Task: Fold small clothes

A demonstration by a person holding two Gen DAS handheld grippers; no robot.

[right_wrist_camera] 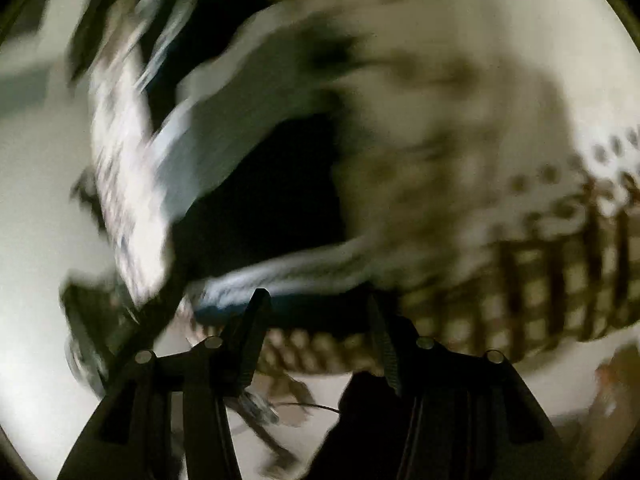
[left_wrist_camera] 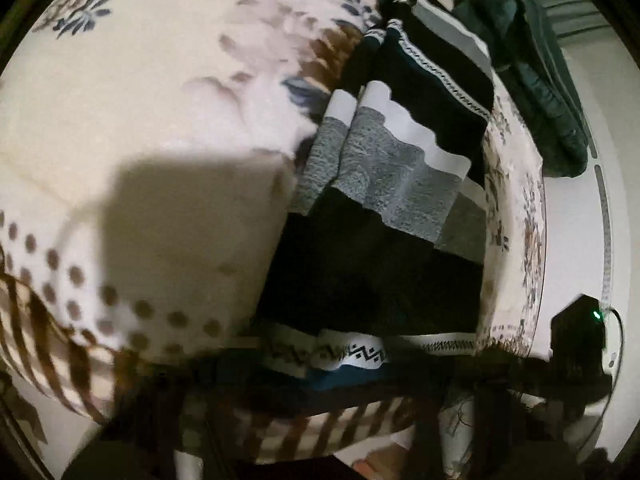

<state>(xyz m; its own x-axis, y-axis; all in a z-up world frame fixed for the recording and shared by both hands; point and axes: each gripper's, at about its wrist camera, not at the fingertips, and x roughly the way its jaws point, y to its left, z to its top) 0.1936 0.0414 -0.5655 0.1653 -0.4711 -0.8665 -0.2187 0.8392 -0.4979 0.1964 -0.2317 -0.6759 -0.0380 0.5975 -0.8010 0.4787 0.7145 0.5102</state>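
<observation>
Bedding printed with flowers, dots and brown stripes (left_wrist_camera: 168, 184) fills most of what we see from the left wrist, and on it, toward the right, lies the striped sweater (left_wrist_camera: 384, 208), banded in black, grey and white with a zigzag trim. Dark green clothing (left_wrist_camera: 552, 92) is heaped beyond it. Our right gripper (right_wrist_camera: 318, 300) has its fingers spread wide over the blurred sweater edge; the left gripper's fingers we cannot make out.

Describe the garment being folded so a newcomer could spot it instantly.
On the cream floral bedspread, look right of centre: the striped sweater lies flat there. Unlike the plain dark green clothes heaped beyond it, it has black, grey and white bands with zigzag trim.
</observation>
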